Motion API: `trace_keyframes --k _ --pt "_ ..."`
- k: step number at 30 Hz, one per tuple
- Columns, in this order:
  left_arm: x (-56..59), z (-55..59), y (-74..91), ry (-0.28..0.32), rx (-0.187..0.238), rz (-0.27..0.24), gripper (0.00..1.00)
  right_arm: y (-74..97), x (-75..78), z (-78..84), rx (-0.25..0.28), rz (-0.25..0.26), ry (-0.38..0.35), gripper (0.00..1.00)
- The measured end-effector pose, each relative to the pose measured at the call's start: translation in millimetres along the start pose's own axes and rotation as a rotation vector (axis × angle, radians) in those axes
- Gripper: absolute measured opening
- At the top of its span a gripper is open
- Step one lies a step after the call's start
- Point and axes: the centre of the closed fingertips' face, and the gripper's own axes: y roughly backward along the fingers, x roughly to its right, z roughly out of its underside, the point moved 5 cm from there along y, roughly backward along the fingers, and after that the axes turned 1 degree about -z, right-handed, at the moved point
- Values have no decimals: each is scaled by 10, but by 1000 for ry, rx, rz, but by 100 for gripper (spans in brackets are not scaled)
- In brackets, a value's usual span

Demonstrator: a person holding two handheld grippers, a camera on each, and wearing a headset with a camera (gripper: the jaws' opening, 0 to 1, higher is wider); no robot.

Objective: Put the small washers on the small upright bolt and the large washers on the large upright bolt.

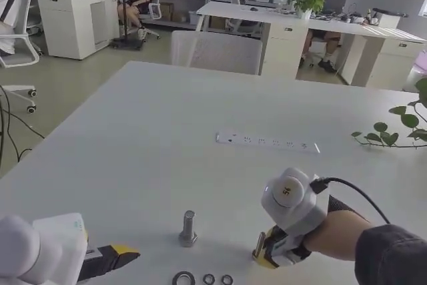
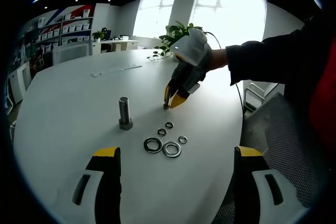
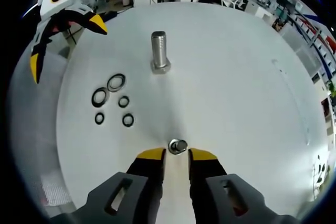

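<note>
The large bolt (image 1: pixel 187 228) (image 2: pixel 124 113) (image 3: pixel 159 52) stands upright on the white table (image 1: pixel 167 138). Right of it stands the small bolt (image 1: pixel 259 245) (image 2: pixel 166 101) (image 3: pixel 177 146), with my right gripper (image 1: pixel 265 253) (image 2: pixel 172 98) (image 3: pixel 177 153) shut on it at the jaw tips. Two large washers (image 2: pixel 153 145) (image 3: pixel 116 82) and three small washers (image 2: pixel 169 125) (image 3: pixel 124 102) lie flat near the front edge, some also in the head view (image 1: pixel 183 277). My left gripper (image 1: pixel 119 257) (image 2: pixel 177 152) (image 3: pixel 65 43) hovers open on the near side of the washers, holding nothing.
A white power strip (image 1: pixel 267 142) lies mid-table beyond the bolts. Plant leaves (image 1: pixel 400 128) reach in from the right edge. A chair (image 1: pixel 217 51) stands at the table's far side. People sit at desks further back.
</note>
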Motion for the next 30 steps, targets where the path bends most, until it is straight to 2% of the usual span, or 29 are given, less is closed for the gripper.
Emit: trace_keyframes --k 14,17,30 --pt "12 -1 4 -4 0 1 89 29 -4 7 8 6 -10 29" --pt "15 -2 6 -4 0 2 89 39 -4 -5 25 6 -26 37" --pt "9 -12 4 -7 1 2 89 101 22 -13 46 26 -24 43"
